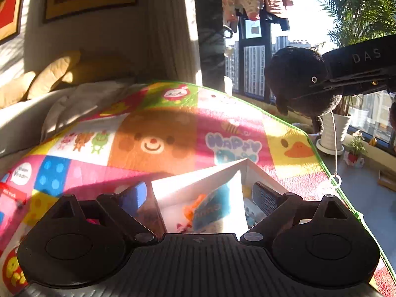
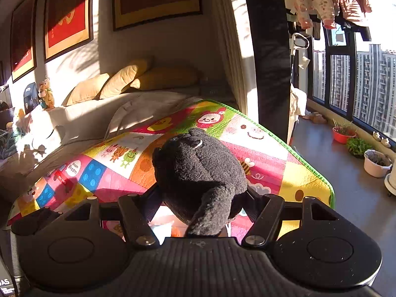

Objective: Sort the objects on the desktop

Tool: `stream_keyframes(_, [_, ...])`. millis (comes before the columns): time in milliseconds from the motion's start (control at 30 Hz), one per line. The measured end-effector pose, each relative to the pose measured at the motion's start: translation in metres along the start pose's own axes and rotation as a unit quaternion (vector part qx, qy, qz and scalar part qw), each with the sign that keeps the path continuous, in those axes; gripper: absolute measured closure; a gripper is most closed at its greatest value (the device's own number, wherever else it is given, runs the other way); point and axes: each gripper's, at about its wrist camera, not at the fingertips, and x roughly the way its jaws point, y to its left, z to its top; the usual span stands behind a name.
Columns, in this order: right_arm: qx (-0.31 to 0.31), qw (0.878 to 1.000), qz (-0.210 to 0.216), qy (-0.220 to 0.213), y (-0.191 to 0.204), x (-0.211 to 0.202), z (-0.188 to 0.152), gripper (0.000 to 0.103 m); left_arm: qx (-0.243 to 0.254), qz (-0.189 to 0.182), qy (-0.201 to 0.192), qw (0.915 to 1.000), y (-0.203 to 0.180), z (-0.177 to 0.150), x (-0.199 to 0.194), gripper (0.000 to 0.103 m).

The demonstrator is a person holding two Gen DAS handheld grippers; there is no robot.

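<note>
The plush toy (image 2: 198, 173) is black. The mat (image 1: 158, 128) is patchwork: pink, yellow, blue and orange cartoon squares, green-edged. The box (image 1: 198, 180) is white.

Right tool (image 1: 356, 74) body: white letters "DAS".
Play mat (image 1: 173, 133), pink patch on the right: "HAPPY", with a second word below cut off by the white box (image 1: 198, 180).
Play mat, white oval at far left: "Vroom Vroom".
Red label near that oval: too small to read.
</note>
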Motion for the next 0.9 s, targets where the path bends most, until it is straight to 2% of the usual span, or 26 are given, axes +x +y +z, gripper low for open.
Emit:
stream_keyframes(100, [0.02, 0.999, 0.033, 0.032, 0.0, 0.038, -0.006, 0.036, 0.007, 0.017, 0.005, 0.9998, 0.015, -0.03, -0.014, 0.003])
stream_keyframes(167, [0.044, 0.995, 0.064, 0.058, 0.001, 0.063, -0.014, 0.036, -0.007, 0.034, 0.007, 0.9994, 0.027, -0.048, -0.029, 0.002])
stream_keyframes(233, [0.085, 0.986, 0.11, 0.089, 0.0, 0.086, -0.025, 0.036, -0.038, 0.04, 0.014, 0.9984, 0.039, -0.062, -0.038, 0.001])
stream_keyframes(300, [0.117, 0.978, 0.129, 0.118, -0.002, 0.107, -0.034, 0.034, -0.058, 0.044, 0.024, 0.9971, 0.048, -0.075, -0.047, 0.0])
stream_keyframes(367, [0.109, 0.981, 0.102, 0.126, -0.004, 0.116, -0.045, 0.027, -0.067, 0.045, 0.033, 0.9962, 0.054, -0.085, -0.053, 0.0])
stream_keyframes(433, [0.089, 0.987, 0.053, 0.119, -0.006, 0.115, -0.051, 0.019, -0.072, 0.041, 0.041, 0.9957, 0.059, -0.096, -0.058, 0.0])
stream_keyframes(567, [0.07, 0.995, 0.009, 0.068, -0.02, 0.087, -0.054, 0.018, -0.094, 0.049, 0.052, 0.993, 0.068, -0.12, -0.06, 0.0])
stream_keyframes(600, [0.054, 0.997, -0.008, 0.055, -0.021, 0.081, -0.052, 0.02, -0.102, 0.052, 0.057, 0.9918, 0.071, -0.125, -0.058, 0.0])
stream_keyframes(633, [0.035, 0.998, -0.023, 0.048, -0.018, 0.078, -0.051, 0.033, -0.115, 0.054, 0.063, 0.9899, 0.074, -0.13, -0.056, 0.0])
stream_keyframes(667, [0.022, 0.998, -0.035, 0.046, -0.015, 0.078, -0.051, 0.052, -0.125, 0.054, 0.068, 0.9884, 0.077, -0.134, -0.054, 0.0])
stream_keyframes(700, [0.009, 0.998, -0.045, 0.045, -0.014, 0.08, -0.048, 0.058, -0.133, 0.053, 0.069, 0.9873, 0.079, -0.135, -0.054, 0.0])
stream_keyframes(767, [0.018, 0.998, -0.043, 0.053, -0.015, 0.089, -0.047, 0.065, -0.141, 0.054, 0.056, 0.9869, 0.081, -0.136, -0.057, 0.0])
stream_keyframes(900, [0.037, 0.995, -0.025, 0.091, -0.009, 0.123, -0.053, 0.067, -0.139, 0.054, 0.054, 0.9873, 0.08, -0.138, -0.057, 0.0])
